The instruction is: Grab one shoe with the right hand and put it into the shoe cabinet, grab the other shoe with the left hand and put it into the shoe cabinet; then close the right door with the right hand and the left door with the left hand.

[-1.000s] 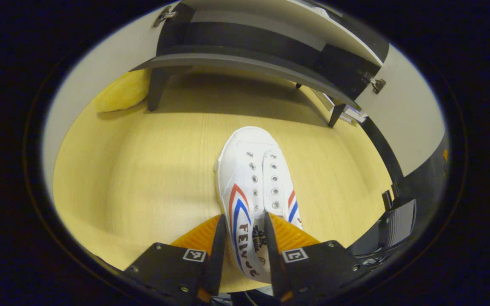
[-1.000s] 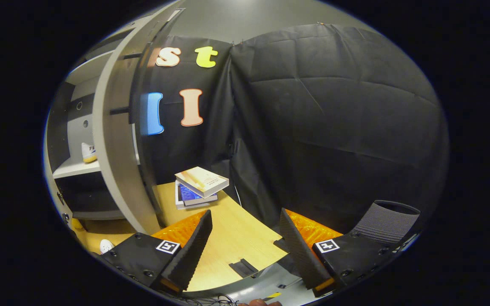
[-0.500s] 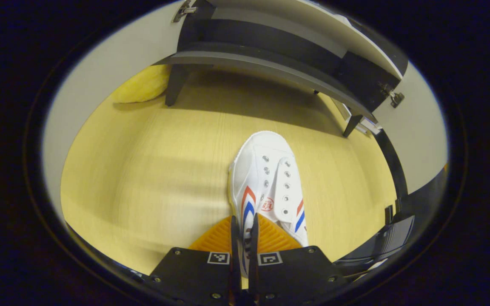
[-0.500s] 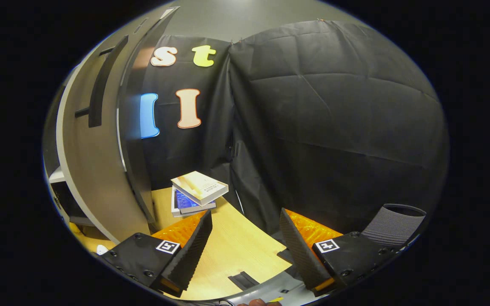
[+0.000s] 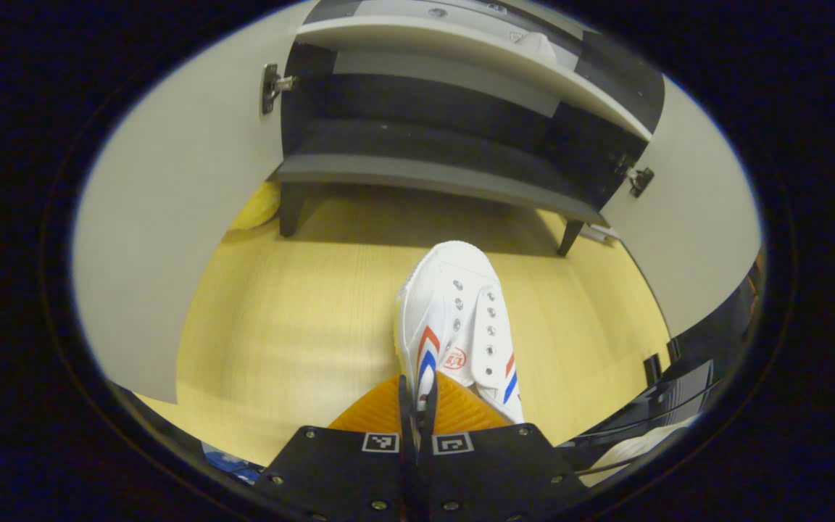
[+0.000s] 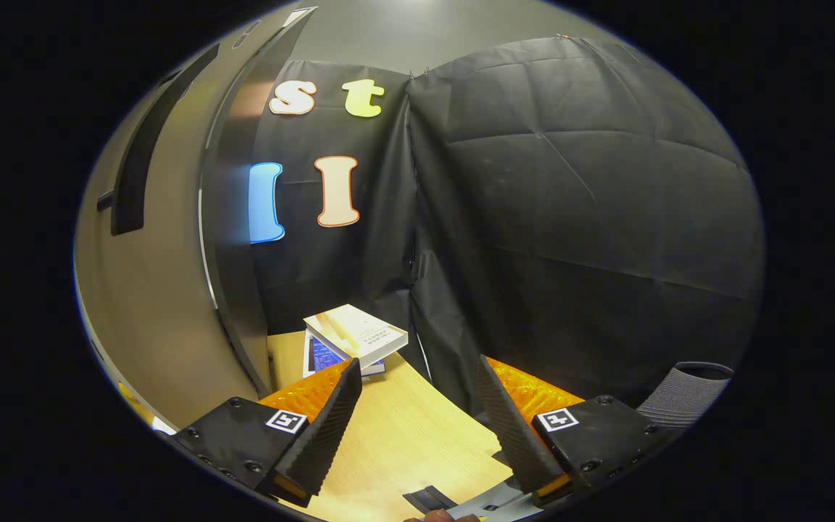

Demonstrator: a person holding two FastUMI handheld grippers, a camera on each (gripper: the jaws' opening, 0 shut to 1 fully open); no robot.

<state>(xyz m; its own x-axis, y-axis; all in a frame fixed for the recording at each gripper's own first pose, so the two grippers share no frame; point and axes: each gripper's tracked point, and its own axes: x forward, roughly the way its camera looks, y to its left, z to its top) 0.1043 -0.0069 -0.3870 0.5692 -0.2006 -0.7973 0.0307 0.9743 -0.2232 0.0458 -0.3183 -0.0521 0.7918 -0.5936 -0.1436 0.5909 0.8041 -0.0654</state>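
White shoe (image 5: 456,326) pinched in left gripper (image 5: 417,406) jaws; right gripper (image 6: 421,420) jaws gape, empty.

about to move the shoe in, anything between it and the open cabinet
Nothing visible. The shoe, pinched at its heel by the left tongs, faces bare floor up to the cabinet, whose doors stand open.

White shoe (image 5: 461,319) with red-and-blue chevrons, pale yellow wood-grain floor (image 5: 301,333)
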